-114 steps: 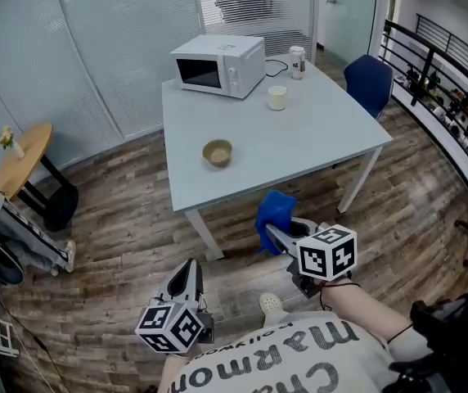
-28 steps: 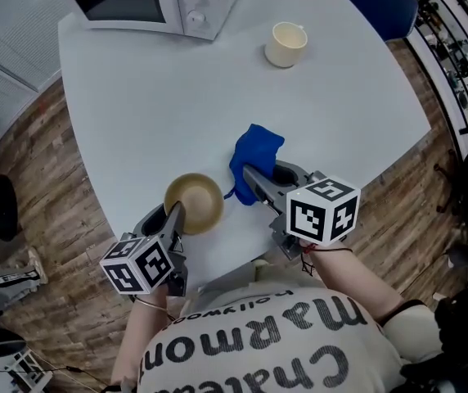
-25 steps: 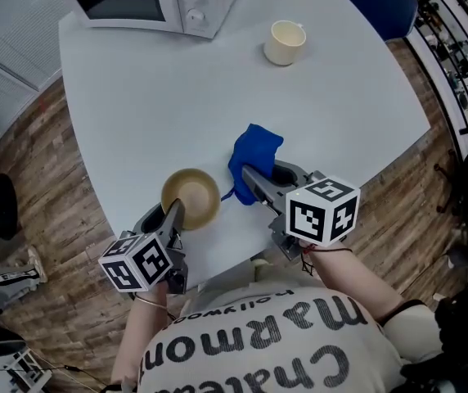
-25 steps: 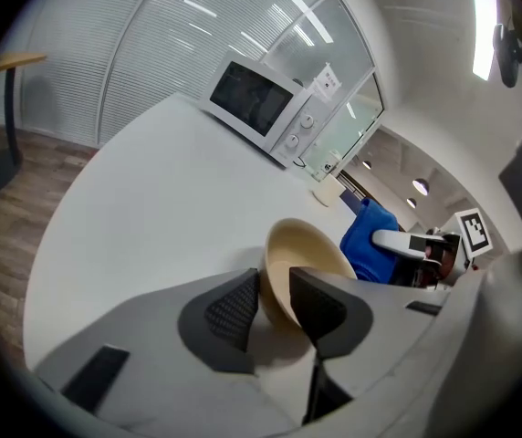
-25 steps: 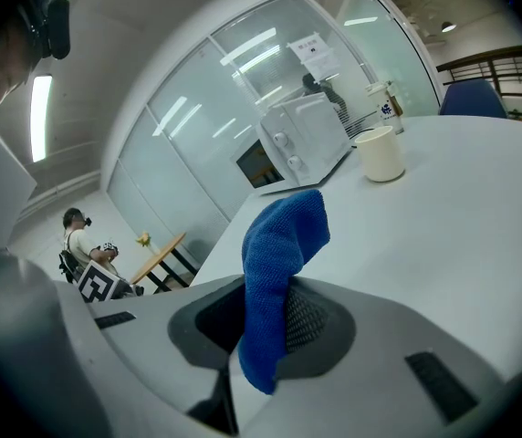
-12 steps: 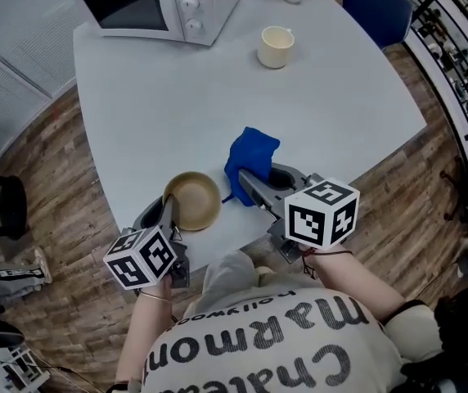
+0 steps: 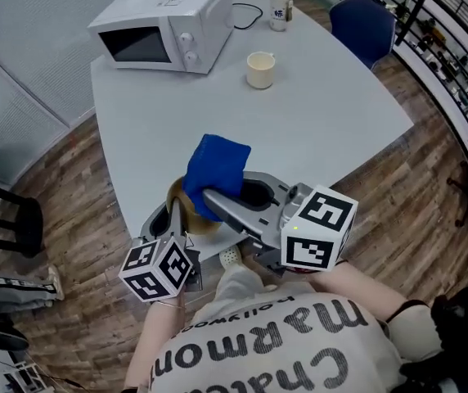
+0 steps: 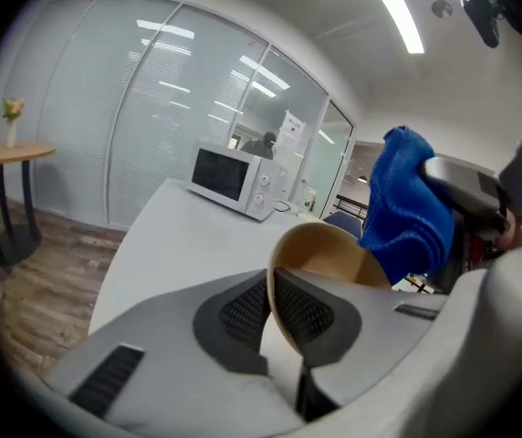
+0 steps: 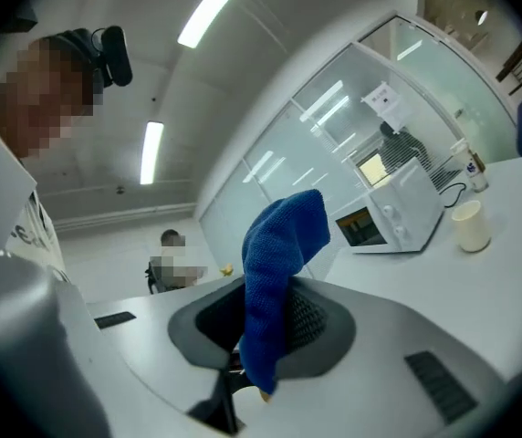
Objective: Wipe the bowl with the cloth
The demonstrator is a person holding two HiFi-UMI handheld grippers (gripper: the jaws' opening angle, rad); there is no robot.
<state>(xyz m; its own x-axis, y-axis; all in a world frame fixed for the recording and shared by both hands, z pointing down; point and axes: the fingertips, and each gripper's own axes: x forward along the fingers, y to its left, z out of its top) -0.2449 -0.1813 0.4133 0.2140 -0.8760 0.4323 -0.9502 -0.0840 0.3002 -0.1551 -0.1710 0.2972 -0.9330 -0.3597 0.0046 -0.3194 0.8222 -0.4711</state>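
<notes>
Head view: bowl [image 7: 178, 196] tipped up at near edge of desk [image 7: 324, 113], blue cloth [image 7: 216, 169] just above, ready for wiping.
Left gripper view: left gripper [image 8: 272, 286] jaws closing on bowl rim, steadying it.
Right gripper view: right gripper [image 9: 263, 322] jaws clamped on cloth, free end upright for rubbing.

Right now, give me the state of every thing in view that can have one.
left gripper: jaws closing on the rim of the bowl.
right gripper: shut on the cloth.
bowl: tilted, held by its rim.
cloth: bunched, close by the bowl's mouth.
microwave: door shut.
cup: upright on the table.
</notes>
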